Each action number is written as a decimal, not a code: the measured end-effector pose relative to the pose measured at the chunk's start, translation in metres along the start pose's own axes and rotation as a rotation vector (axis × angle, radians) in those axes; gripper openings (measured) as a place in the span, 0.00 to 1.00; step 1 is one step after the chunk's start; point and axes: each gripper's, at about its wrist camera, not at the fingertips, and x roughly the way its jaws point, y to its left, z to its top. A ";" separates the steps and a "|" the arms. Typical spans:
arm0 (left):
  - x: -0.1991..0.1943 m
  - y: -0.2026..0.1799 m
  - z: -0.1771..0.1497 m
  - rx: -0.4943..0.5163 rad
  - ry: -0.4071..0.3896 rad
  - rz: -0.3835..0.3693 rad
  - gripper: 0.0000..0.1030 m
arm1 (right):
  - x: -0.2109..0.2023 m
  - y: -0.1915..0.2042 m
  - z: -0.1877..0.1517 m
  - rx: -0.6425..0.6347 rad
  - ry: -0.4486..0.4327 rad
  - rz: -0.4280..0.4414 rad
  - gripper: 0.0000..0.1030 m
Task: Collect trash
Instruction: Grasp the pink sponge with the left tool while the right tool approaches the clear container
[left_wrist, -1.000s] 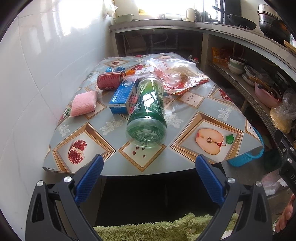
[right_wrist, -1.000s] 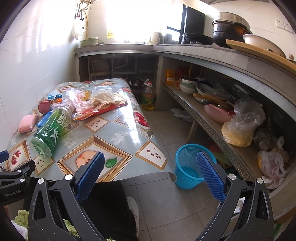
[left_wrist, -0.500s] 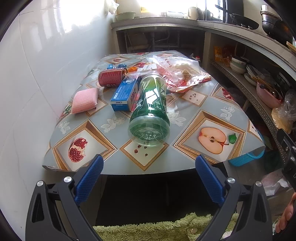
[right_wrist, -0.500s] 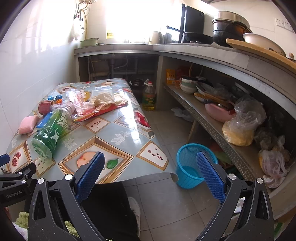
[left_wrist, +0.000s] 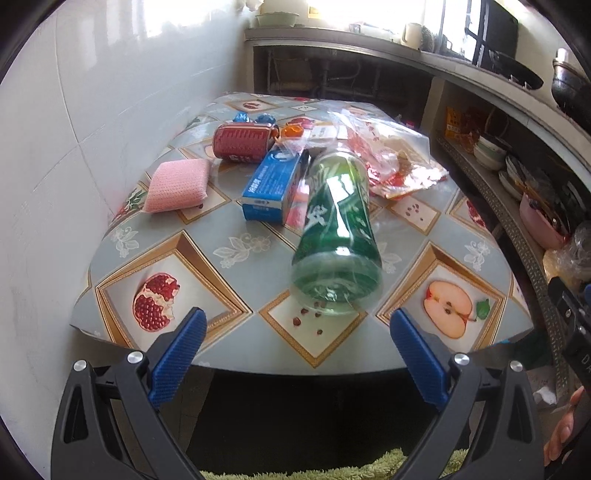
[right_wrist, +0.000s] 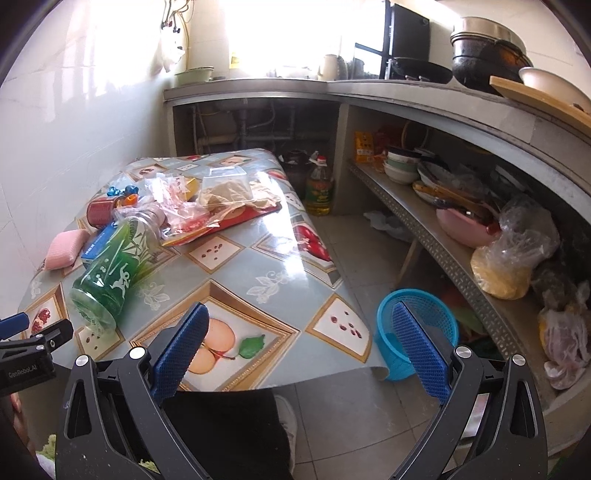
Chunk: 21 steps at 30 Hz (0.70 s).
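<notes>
Currently the left gripper (left_wrist: 293, 334) is spread wide with nothing between its blue pads (left_wrist: 177, 354), hovering at the near table edge, lined up with the base of the green bottle (left_wrist: 338, 236). Right gripper (right_wrist: 301, 338) is equally wide apart and empty, off the table's near right corner, above the floor. Bottle lies on its side on the table (left_wrist: 236, 240), base toward the near edge, neck pointing away; transparent green plastic with a green-and-white label, looks empty. Just beside its left flank sits a blue carton (left_wrist: 275, 184), touching or nearly so. Further left is a pink sponge (left_wrist: 177, 186); behind the carton a red can (left_wrist: 242, 142) on its side, then a crumpled clear plastic bag (left_wrist: 373, 147) and red wrappers around the bottle's neck. Only the right wrist view shows the blue basket (right_wrist: 415, 338) on the floor just beside the table's hanging cloth corner, a clear lidded container (right_wrist: 225, 188) on the wrapper pile, and an oil bottle (right_wrist: 319, 184) on the floor past the table's far end. Left view alone shows the bottle's base head-on.
</notes>
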 end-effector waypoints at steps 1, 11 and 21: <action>0.000 0.008 0.005 -0.013 -0.019 -0.013 0.95 | 0.002 0.002 0.003 0.001 0.002 0.016 0.93; 0.016 0.105 0.071 -0.109 -0.212 0.024 0.95 | 0.028 0.053 0.033 -0.033 -0.008 0.218 0.93; 0.089 0.144 0.129 -0.069 -0.067 0.044 0.95 | 0.061 0.063 0.046 0.019 0.058 0.364 0.93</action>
